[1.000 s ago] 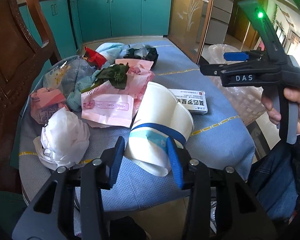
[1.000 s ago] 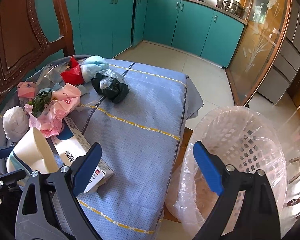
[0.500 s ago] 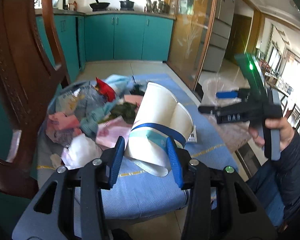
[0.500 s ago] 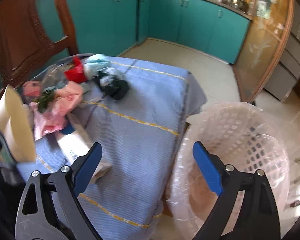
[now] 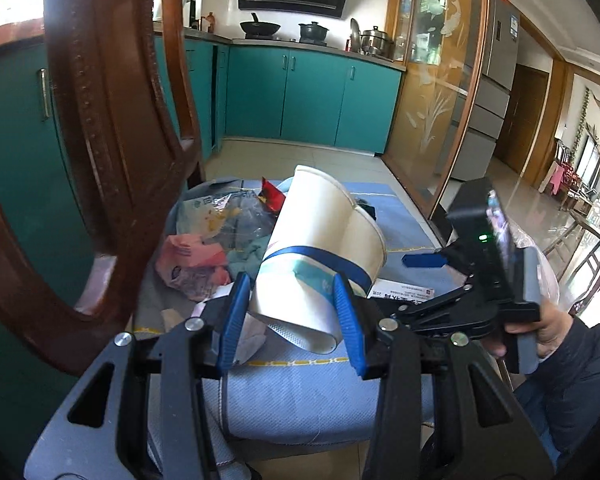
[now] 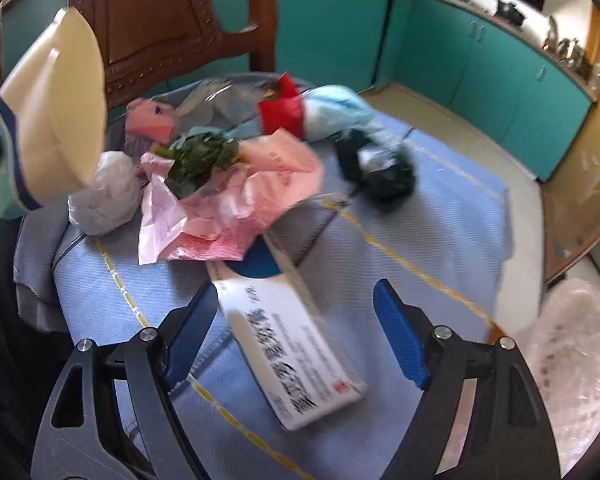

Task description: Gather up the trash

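Observation:
My left gripper (image 5: 290, 322) is shut on a crushed white paper cup (image 5: 320, 256) with a blue band and holds it lifted above the table; the cup also shows at the left of the right wrist view (image 6: 52, 120). My right gripper (image 6: 296, 344) is open, its fingers either side of a white medicine box (image 6: 296, 348) lying on the blue tablecloth (image 6: 440, 216). It also shows in the left wrist view (image 5: 424, 261). Behind lie pink wrappers (image 6: 236, 196), green leaves (image 6: 200, 156), a white crumpled bag (image 6: 104, 196), a red wrapper (image 6: 280, 114) and a black bag (image 6: 384, 168).
A wooden chair (image 5: 100, 120) stands close at the left of the table. A basket lined with clear plastic (image 6: 572, 360) sits on the floor at the right. Teal kitchen cabinets (image 5: 308, 100) run along the back wall.
My left gripper has lifted the cup up off the table. My right gripper has swung left from the basket and down over the medicine box.

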{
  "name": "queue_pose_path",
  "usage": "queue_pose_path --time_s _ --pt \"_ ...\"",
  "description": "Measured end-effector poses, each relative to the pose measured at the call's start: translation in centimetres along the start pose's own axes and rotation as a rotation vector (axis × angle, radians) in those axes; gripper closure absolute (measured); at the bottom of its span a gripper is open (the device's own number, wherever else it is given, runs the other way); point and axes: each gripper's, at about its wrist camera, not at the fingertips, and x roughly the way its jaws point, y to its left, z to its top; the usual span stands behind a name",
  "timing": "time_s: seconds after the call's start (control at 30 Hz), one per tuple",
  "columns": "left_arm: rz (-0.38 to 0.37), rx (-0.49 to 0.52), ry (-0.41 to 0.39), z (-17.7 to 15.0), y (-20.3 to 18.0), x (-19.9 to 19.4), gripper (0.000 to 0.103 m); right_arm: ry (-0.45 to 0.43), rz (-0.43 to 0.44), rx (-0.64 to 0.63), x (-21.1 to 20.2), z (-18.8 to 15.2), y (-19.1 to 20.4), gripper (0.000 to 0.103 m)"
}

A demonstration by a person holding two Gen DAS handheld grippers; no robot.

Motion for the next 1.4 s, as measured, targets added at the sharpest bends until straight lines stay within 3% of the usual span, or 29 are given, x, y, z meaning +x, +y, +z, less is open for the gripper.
queue_pose_path --time_s 0.07,0.33,0.53,0.63,0.77,0.9,0.97,1.03,1.2,1.3,1.4 --pt "0.006 -0.004 0.007 -0.1 0.1 -0.1 0.059 0.032 0.036 0.019 0.9 -0.2 -0.1 0.037" --pt "0.021 -0.004 0.024 -0.9 0.1 -0.3 0.059 0.044 0.080 0.070 -0.6 -1.8 -0.7 0.049" --pt "0.019 0.003 0.017 -1.1 -0.1 -0.8 0.059 0.067 0.007 0.134 -2.5 -4.2 -2.3 0.049" --pt "-0.001 -0.007 0.030 -1.2 -0.3 -0.4 0.059 0.055 0.015 0.158 -2.6 -4.4 -2.9 0.046" --pt "-0.008 0.002 0.035 -1.4 -1.0 -0.4 0.059 0.075 0.000 0.114 -1.3 -3.8 -1.9 0.038" --pt "-0.010 0.006 0.034 -1.3 -1.2 -0.5 0.063 0.087 -0.042 0.080 -0.8 -3.9 -1.0 0.038" --pt "-0.007 0.011 0.037 -1.3 -1.2 -0.4 0.069 0.087 -0.040 0.094 -0.9 -3.8 -1.1 0.051" --pt "-0.006 0.012 0.040 -1.4 -1.3 -0.3 0.069 0.084 -0.037 0.114 -1.1 -3.7 -1.5 0.054" --pt "-0.043 -0.016 0.076 -2.0 -0.8 1.7 0.070 0.079 -0.057 0.147 -1.2 -3.6 -2.2 0.056" --pt "-0.026 -0.048 0.126 -2.8 0.3 3.1 0.070 0.074 -0.063 0.151 -1.4 -3.7 -2.2 0.056" --pt "-0.003 -0.038 0.128 -3.0 0.8 2.9 0.070 0.044 -0.061 0.155 -2.0 -3.5 -2.1 0.058"
